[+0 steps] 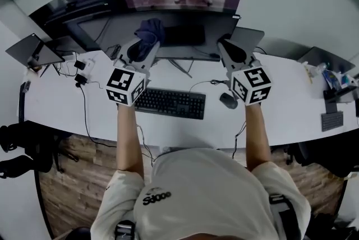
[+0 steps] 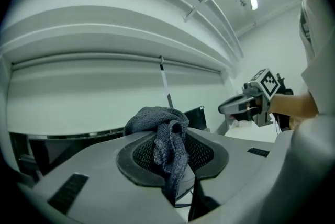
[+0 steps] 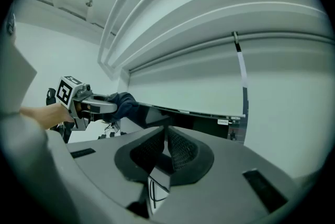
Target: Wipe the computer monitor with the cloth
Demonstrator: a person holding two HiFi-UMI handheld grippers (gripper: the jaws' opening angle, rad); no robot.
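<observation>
1. Cloth: a dark, nubby knit bunched into a soft lump at the upper centre of the head view. It is pinched by a fold between the jaws of the left gripper.
2. Monitor: a wide, flat, glossy dark panel straight ahead of the cloth, its long axis running left to right. The left gripper is at its left half, and I cannot tell whether the cloth touches it.
3. Right gripper: jaws together on nothing, near the screen's right end.

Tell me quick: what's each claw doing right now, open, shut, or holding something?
Left claw: closed on the cloth.
Right claw: closed, nothing in it.
</observation>
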